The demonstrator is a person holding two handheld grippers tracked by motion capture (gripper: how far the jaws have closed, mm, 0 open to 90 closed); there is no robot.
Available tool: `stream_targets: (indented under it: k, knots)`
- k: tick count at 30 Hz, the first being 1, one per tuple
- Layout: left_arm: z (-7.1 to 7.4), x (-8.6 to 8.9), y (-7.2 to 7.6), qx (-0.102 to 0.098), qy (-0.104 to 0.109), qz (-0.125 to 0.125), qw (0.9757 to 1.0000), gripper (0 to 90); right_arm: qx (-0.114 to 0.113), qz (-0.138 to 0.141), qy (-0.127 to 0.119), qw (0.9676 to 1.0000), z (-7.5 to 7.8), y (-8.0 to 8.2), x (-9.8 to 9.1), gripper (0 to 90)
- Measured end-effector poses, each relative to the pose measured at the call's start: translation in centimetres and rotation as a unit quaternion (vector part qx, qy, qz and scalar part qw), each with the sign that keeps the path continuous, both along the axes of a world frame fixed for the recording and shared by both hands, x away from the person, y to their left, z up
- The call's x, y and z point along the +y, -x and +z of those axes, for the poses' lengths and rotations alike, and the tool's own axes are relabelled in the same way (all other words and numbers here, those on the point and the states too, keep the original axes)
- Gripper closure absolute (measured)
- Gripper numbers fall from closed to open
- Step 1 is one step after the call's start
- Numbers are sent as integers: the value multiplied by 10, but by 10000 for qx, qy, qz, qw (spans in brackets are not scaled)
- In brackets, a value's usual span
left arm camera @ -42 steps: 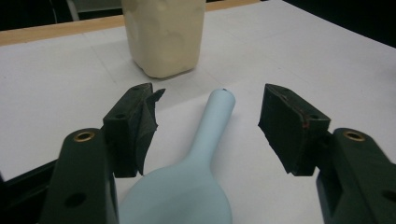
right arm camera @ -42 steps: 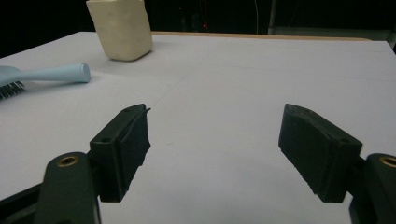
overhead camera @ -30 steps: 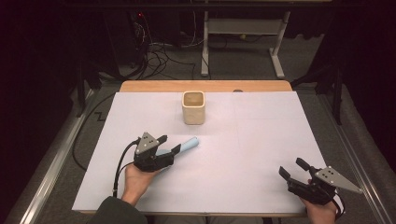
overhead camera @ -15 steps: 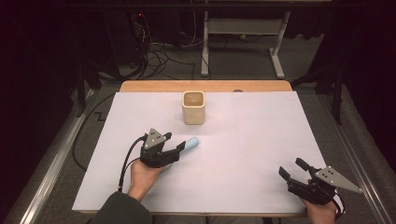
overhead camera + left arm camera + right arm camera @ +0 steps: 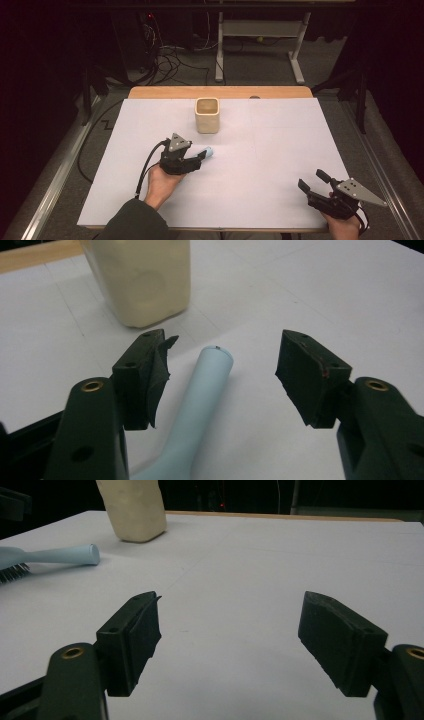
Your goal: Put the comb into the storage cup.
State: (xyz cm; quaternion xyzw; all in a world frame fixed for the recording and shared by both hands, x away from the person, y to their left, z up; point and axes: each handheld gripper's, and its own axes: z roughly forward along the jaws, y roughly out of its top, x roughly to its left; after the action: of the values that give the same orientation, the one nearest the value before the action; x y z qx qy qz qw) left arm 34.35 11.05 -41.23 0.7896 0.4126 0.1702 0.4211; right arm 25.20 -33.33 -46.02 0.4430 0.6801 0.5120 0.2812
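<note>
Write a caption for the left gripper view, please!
Open left gripper straddles a pale blue brush handle lying near a cream cup.

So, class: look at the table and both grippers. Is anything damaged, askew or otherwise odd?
One thing: on the left gripper, the black lining of one pad is torn and curls off at its tip. Otherwise nothing stands out: the brush lies flat between its open jaws, untouched, the cup stands upright, and the right gripper is open and empty.

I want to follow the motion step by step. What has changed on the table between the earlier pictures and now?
The left gripper has moved forward along the light blue brush, toward the cream cup. Its fingers stand open around the handle, not pressing it. The brush, the cup and the right gripper stayed as they were.
</note>
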Motion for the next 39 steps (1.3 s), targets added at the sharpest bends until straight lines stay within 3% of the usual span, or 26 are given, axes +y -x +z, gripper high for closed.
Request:
stream_targets:
  k: [3, 7, 9, 11, 16, 18, 23, 25, 29, 34, 39]
  knots:
    - [5, -4, -6, 321, -44, -19, 9995, 378, 0, 2, 0, 10000, 0, 0, 0, 251]
    - [11, -11, -11, 526, -337, -60, 9980, 409, 13, 21, -5, 10000, 0, 0, 0, 252]
    - [13, -13, -15, 686, -341, -91, 9970, 409, 9, 17, -9, 10000, 0, 0, 0, 251]
    - [14, -15, -21, 937, -342, -105, 9950, 410, 12, 31, -18, 10000, 0, 0, 0, 251]
    - [15, -19, -34, 1299, -547, -21, 9900, 440, 25, 38, -13, 10000, 0, 0, 0, 252]
    - [17, -22, -37, 1374, -766, 31, 9875, 449, 26, 42, -19, 10000, 0, 0, 0, 252]
    - [21, -28, -47, 1494, -1004, -96, 9836, 437, 37, 33, 8, 10000, 0, 0, 1, 253]
    - [22, -29, -51, 1572, -974, -64, 9827, 463, 19, 48, 26, 10000, 0, -1, 1, 254]
    - [17, -26, -63, 1838, -959, 49, 9783, 558, 31, 32, 10, 10000, 0, -1, 1, 254]
    - [10, -27, -72, 2018, -1008, 165, 9741, 664, 27, 53, 25, 10000, 0, -1, 2, 255]
    - [2, -31, -78, 2234, -1176, 234, 9673, 771, 38, 42, 29, 10000, 0, -1, 2, 255]
